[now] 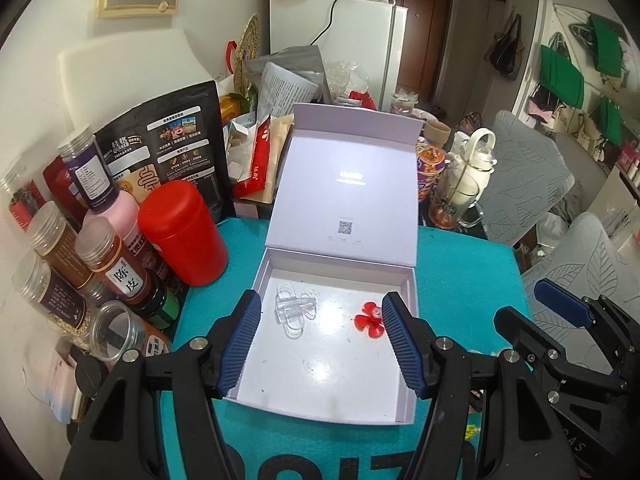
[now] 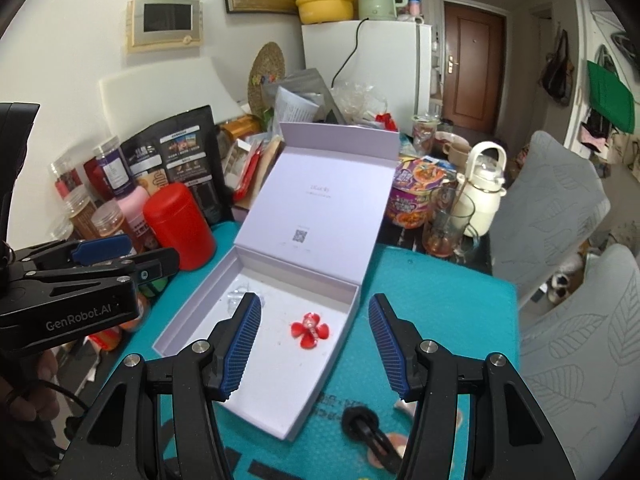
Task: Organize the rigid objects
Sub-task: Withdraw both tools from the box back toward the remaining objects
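Observation:
An open lilac box [image 1: 340,265] [image 2: 296,270] sits on a teal mat [image 1: 460,264] [image 2: 440,300] with its lid standing up at the back. Inside lie a clear plastic hair clip [image 1: 294,310] [image 2: 236,298] on the left and a red flower clip [image 1: 369,319] [image 2: 310,330] on the right. A black clip [image 2: 360,424] lies on the mat in front of the box. My left gripper [image 1: 320,298] [image 2: 152,250] hangs open and empty above the box. My right gripper [image 2: 315,300] [image 1: 532,312] is also open and empty, over the box's right side.
Left of the box stand a red canister [image 1: 182,232] [image 2: 178,226], several spice jars [image 1: 108,256] and a black pouch [image 1: 172,152]. Behind on the right are a noodle cup [image 2: 416,192], a glass mug [image 2: 444,224] and a white bottle [image 2: 482,188]. Grey chairs [image 2: 560,208] line the right.

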`<state>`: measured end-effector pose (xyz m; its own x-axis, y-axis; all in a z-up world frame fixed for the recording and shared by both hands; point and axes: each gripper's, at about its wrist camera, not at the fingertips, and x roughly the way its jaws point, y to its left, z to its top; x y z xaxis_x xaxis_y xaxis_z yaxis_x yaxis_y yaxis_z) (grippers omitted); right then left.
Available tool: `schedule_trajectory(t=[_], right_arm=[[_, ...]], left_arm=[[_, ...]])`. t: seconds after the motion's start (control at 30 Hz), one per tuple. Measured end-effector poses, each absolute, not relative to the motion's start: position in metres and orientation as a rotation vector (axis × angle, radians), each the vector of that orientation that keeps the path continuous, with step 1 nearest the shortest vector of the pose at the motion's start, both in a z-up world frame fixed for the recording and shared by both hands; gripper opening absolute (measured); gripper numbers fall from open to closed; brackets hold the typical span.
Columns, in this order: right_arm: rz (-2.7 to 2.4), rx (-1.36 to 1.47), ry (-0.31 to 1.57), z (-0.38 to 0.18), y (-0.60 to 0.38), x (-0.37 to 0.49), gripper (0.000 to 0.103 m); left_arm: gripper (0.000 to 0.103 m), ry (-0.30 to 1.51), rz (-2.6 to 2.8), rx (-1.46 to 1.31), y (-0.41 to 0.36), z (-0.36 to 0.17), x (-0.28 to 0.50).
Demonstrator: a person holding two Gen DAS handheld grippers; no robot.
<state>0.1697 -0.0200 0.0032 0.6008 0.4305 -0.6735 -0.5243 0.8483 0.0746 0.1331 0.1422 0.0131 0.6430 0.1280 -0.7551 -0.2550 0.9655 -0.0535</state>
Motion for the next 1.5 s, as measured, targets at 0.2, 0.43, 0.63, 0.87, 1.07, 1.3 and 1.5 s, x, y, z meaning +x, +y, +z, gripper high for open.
schedule_trajectory(t=[0.2, 0.43, 0.63, 0.87, 1.07, 1.3, 1.5], right_arm=[[0.544, -0.131, 0.716, 0.016, -0.042, 0.142, 0.056], [0.538, -0.124, 0.701, 0.026, -0.069, 0.113, 0.056], [0.536, -0.117, 0.691, 0.032, -0.093, 0.086, 0.056], [0.527, -0.11, 0.682, 0.037, -0.124, 0.063, 0.073], [0.504, -0.114, 0.691, 0.036, -0.152, 0.051, 0.088], [0.49, -0.097, 0.734, 0.027, -0.181, 0.053, 0.091], [0.51, -0.095, 0.756, 0.021, -0.197, 0.059, 0.091]], left_arm=[[0.062, 0.803, 0.212, -0.15, 0.122, 0.03, 0.108], [0.062, 0.775, 0.207, -0.133, 0.096, 0.042, 0.078], [0.062, 0.76, 0.197, -0.119, 0.072, 0.05, 0.057], [0.096, 0.766, 0.19, -0.091, 0.041, 0.052, 0.039], [0.1, 0.772, 0.182, -0.1, 0.019, 0.049, 0.029], [0.1, 0.787, 0.187, -0.079, -0.006, 0.043, 0.023], [0.1, 0.778, 0.197, -0.051, -0.024, 0.038, 0.023]])
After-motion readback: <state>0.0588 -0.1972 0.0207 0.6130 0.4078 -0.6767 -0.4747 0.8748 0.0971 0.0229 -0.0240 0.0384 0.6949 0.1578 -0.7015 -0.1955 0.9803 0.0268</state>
